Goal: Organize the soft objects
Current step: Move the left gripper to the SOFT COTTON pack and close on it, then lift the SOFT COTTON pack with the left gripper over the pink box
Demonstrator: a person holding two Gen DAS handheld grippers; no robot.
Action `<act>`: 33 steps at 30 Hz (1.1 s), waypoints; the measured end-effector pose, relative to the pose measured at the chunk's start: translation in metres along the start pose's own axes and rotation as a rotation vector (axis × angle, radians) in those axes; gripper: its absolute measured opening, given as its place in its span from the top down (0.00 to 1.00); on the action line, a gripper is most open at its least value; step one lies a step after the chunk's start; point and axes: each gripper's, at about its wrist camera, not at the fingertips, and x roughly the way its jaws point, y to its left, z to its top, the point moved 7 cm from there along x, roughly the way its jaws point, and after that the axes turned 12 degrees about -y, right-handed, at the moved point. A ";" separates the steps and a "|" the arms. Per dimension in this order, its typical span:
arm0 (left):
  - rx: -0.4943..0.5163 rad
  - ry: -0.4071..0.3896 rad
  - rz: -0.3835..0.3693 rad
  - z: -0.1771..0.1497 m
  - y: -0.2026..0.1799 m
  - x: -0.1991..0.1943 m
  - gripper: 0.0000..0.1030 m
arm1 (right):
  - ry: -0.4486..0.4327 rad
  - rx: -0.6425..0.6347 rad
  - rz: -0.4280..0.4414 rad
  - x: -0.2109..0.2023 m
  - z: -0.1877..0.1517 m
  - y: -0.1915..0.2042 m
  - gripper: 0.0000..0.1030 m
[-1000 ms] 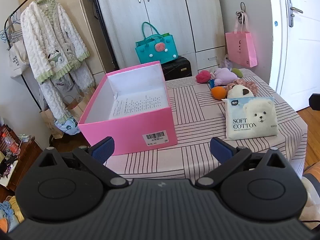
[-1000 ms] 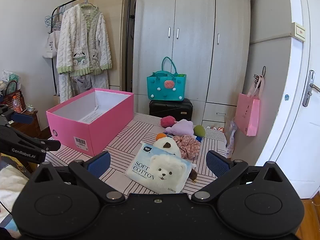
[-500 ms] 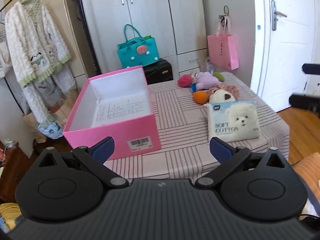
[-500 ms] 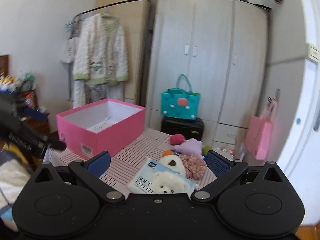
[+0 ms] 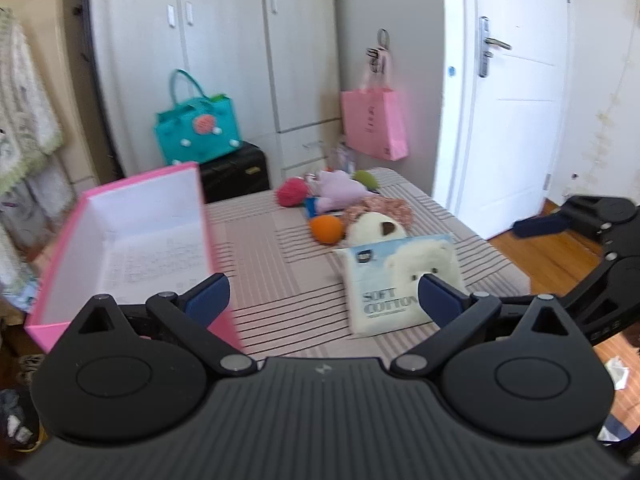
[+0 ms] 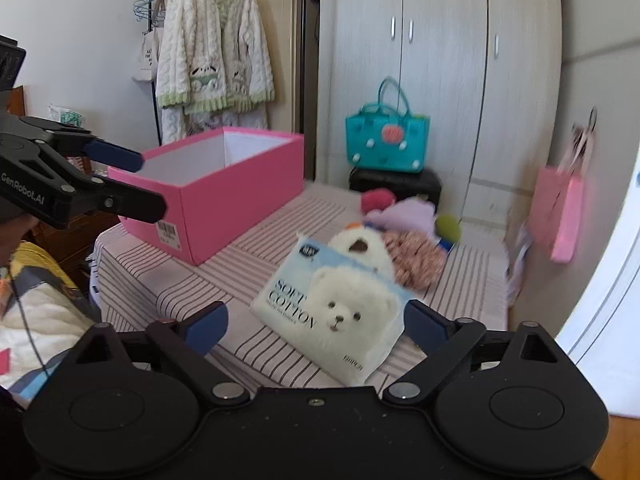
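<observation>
Right wrist view puts the cotton pack (image 6: 334, 312) flat on the striped table (image 6: 168, 280), dead ahead at twelve o'clock of my right gripper (image 6: 316, 324), whose jaws are spread wide and hold nothing. Its long axis runs from ten toward four o'clock. My left gripper (image 5: 322, 294) is likewise spread and empty, with the pack at its one o'clock and the pink box (image 5: 120, 236) at ten. I judge the right the nearer and better lined up.

left hand-held gripper (image 5: 322, 295): jaws wide apart, holding nothing | right hand-held gripper (image 6: 316, 322): same
</observation>
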 end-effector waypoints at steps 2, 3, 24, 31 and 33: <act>-0.011 0.022 -0.035 -0.002 -0.004 0.012 0.02 | 0.025 0.025 0.010 0.007 -0.005 -0.005 0.07; -0.020 0.032 -0.045 -0.003 -0.005 0.017 0.02 | 0.035 0.034 0.010 0.010 -0.007 -0.007 0.07; -0.155 0.290 -0.143 -0.057 -0.016 0.124 0.46 | 0.162 0.285 0.049 0.070 -0.051 -0.055 0.35; -0.241 0.332 -0.213 -0.071 -0.019 0.134 0.68 | 0.190 0.344 0.064 0.076 -0.058 -0.061 0.65; -0.231 0.321 -0.200 -0.072 -0.021 0.132 0.73 | 0.197 0.343 0.067 0.076 -0.058 -0.061 0.68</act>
